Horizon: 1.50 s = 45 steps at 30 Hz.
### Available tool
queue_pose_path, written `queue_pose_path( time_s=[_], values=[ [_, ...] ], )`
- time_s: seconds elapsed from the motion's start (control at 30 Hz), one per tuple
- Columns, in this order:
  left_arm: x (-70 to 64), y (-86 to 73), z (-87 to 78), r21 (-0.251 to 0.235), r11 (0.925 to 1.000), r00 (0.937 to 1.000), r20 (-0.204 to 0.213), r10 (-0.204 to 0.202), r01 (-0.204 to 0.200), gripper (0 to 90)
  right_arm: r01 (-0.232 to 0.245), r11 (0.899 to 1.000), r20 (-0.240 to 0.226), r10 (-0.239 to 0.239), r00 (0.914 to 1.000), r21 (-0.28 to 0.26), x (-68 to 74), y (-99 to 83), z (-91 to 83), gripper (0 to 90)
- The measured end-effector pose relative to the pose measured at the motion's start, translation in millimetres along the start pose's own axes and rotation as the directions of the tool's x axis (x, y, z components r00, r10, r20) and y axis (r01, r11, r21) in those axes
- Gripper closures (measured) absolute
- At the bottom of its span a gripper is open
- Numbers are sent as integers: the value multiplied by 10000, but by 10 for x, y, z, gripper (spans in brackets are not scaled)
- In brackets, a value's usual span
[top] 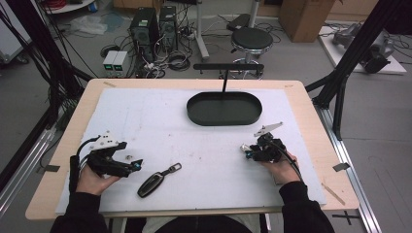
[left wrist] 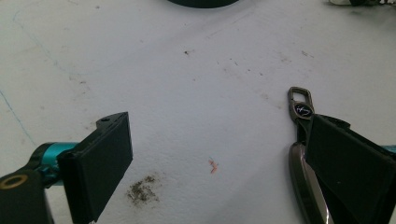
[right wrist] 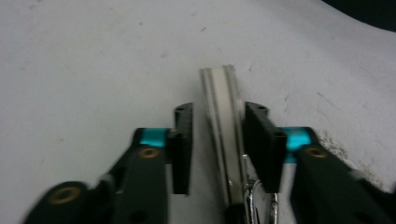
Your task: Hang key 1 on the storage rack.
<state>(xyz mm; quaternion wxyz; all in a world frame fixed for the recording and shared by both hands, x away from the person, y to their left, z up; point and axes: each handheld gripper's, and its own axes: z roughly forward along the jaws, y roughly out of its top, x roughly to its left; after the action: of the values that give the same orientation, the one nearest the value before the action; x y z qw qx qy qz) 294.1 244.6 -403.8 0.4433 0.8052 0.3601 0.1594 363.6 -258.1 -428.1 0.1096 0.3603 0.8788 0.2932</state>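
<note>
A dark car key fob (top: 152,184) with a metal clasp lies on the white mat near the front edge. It reappears as the key fob (left wrist: 301,177), half hidden behind the right-hand jaw. My left gripper (top: 138,165) (left wrist: 219,140) rests on the mat just left of the fob, jaws wide apart, with only bare mat between them. My right gripper (top: 244,149) (right wrist: 217,114) sits low on the mat at the right. A thin white-grey piece (right wrist: 219,98), seen edge-on with a metal ring at its near end, stands between the jaws. It touches the right pad (right wrist: 261,140), and a slim gap shows at the left pad (right wrist: 183,149).
A black oval tray (top: 194,112) stands at the back centre of the mat, with a black T-shaped stand (top: 228,67) behind it. The wooden table edge (top: 316,141) runs close to my right hand. Black frame posts rise at both sides.
</note>
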Motion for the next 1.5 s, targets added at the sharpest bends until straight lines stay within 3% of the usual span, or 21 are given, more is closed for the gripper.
queue_pose_path(
  time_s=[0.17, 0.23, 0.47, 0.63, 0.83, 1.03, 1.5],
  values=[
    [-2, -3, 2, 15, 10000, 10000, -3, -16, 16, 82, -137, 9996, 101, 135, 9999, 243, 15, 14, -1, 747],
    [-1, -6, 0, 26, 10000, 10000, -22, -25, 25, 82, -201, 9998, 468, 201, 9987, -8, 9, 29, -27, 750],
    [28, -42, -4, 4, 9999, 9999, -10, -171, 171, 82, -919, 9914, 123, 934, 9956, -929, -52, 15, -198, 750],
    [54, -78, 3, 122, 9997, 9998, -6, -220, 220, 83, -857, 9848, -131, 847, 9963, -1508, -14, 51, -352, 750],
    [54, -76, 6, 126, 9997, 9998, -11, -191, 191, 83, -940, 9783, -345, 892, 9954, -1844, -8, 131, -497, 751],
    [56, -79, 6, 71, 9996, 9996, -15, -273, 273, 83, -1116, 9677, -602, 1005, 9931, -2261, -68, 169, -634, 750],
    [66, -89, 12, 122, 9997, 9997, 40, -233, 233, 83, -1926, 9267, -1446, 1528, 9776, -3227, -200, 253, -952, 751]
  ],
)
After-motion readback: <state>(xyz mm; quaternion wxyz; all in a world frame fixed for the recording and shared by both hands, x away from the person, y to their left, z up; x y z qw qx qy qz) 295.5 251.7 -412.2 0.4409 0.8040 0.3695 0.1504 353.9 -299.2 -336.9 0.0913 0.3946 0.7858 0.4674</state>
